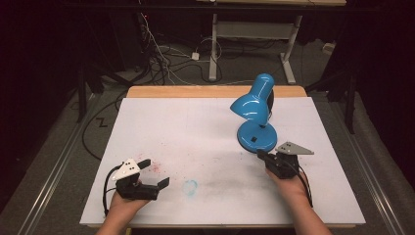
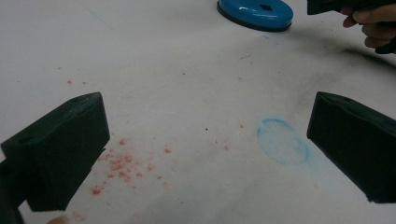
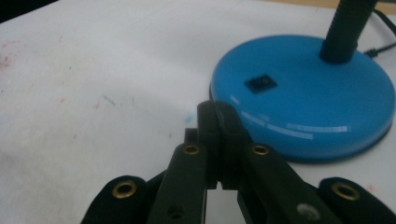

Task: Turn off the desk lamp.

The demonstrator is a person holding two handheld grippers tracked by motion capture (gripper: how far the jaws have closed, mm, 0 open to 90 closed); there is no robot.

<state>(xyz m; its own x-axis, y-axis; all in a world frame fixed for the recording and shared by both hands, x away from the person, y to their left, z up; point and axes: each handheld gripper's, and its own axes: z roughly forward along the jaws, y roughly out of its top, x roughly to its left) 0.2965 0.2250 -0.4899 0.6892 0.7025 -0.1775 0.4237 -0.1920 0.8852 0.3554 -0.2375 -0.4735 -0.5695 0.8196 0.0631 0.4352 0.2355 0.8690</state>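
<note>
Between the jaws of the right gripper [image 3: 218,109] there is no gap: in its own view the two black pads are pressed flat together with nothing held, and their tips sit just short of the rim of the lamp's round blue base [image 3: 303,102], at about seven o'clock from it. Whether the tips touch the rim cannot be told. A small black switch [image 3: 261,83] lies on top of the base, at about one o'clock from the tips, and the dark neck of the lamp [image 3: 348,28] rises from the base at its far right.

In the high view the right gripper [image 1: 261,154] points up and to the left at the base, with the person's right hand [image 1: 289,183] behind it at about five o'clock. The blue lamp [image 1: 254,105] stands on the right half of the white table [image 1: 171,127], its shade tilted over toward ten o'clock.

The left gripper [image 1: 154,172] rests low on the left of the table, well apart from the lamp, held by the left hand [image 1: 125,200]. Its jaws stand wide apart, with nothing between them but bare table; red crumbs [image 2: 122,164] lie near one jaw and a faint blue ring [image 2: 282,140] near the other.
</note>
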